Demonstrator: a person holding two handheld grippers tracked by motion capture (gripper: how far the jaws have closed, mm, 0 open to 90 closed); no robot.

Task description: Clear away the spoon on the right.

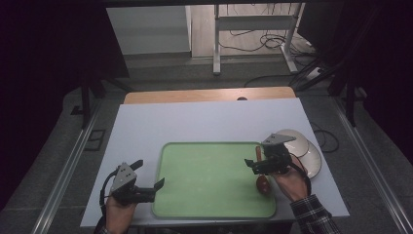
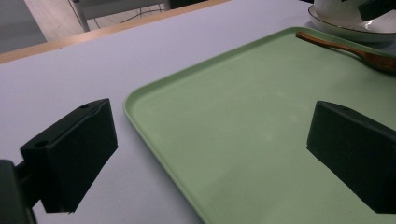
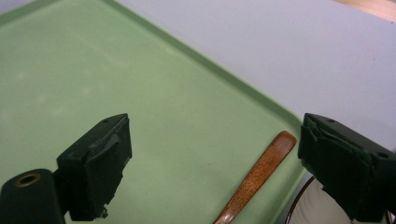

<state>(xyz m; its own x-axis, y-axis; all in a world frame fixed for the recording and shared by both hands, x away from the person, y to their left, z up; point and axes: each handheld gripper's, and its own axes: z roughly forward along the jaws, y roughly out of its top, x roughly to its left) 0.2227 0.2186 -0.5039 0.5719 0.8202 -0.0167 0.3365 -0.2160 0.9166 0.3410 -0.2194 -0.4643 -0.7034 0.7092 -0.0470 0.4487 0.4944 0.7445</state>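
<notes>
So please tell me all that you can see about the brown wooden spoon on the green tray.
The brown wooden spoon looks like smooth, reddish varnished wood, with a slim flat handle rounded at its end and an oval bowl. It lies flat inside the green plastic tray, along its right edge, bowl toward the person. The right hand-held gripper stands open above it, with neither jaw touching it.

One green tray (image 1: 209, 195) on the table (image 1: 146, 126). One wooden spoon (image 1: 262, 181) inside the tray, along its right edge. Two white dishes just right of the tray: one bowl (image 1: 294, 139) and one plate (image 1: 314, 163) under it. Two handheld grippers: one (image 1: 146, 181) at the tray's left edge, one (image 1: 257, 163) over its right edge.
</notes>
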